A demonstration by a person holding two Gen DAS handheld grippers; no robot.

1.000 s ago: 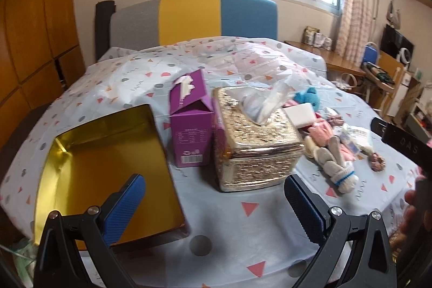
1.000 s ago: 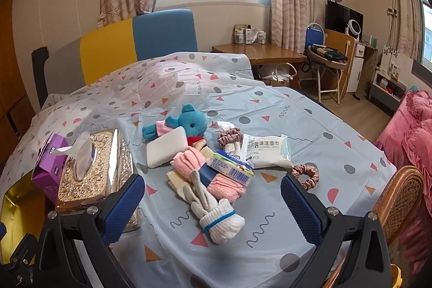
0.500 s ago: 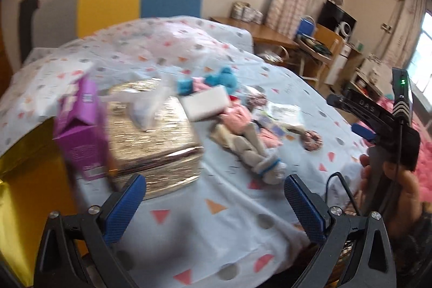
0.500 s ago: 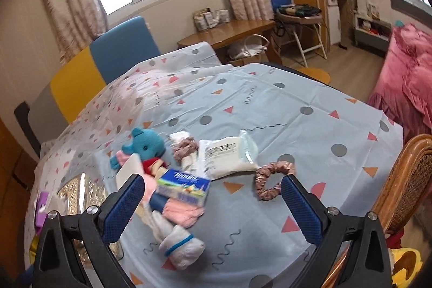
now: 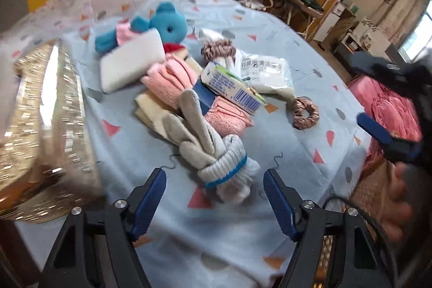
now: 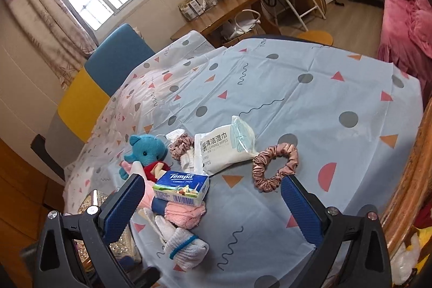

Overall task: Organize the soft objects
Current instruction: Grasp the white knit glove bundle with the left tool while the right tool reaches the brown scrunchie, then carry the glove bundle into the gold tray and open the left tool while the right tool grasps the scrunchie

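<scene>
Broadly, spread across both views: a table [image 6: 310, 99] under a pale blue cloth with triangles and dots, left bare at the right of the right wrist frame, probably as room for sorting. At the left edge of the left wrist frame, blurred: a gold tissue box [image 5: 40, 126], contents impossible to tell here. Heaped at frame centre, touching and overlapping, apparently still unsorted: a white wet-wipes pack [image 6: 221, 150], a blue plush toy [image 5: 164, 26] half under a white pad [image 5: 129, 64], pink folded cloths [image 5: 172, 77], a Tempo tissue packet [image 6: 183, 188] lying on top of them. Lower centre, nearest the tool: a rolled pair of grey socks [image 5: 226, 169] with a blue band. Apart to the right: a pink scrunchie [image 6: 275, 163], lying alone on the cloth.

Left gripper [image 5: 214, 196] tilted down at the sock roll, jaws closing, straddling it loosely, pads not yet pressing. Right gripper [image 6: 212, 207] spread wide over the heap, grasping nothing.
</scene>
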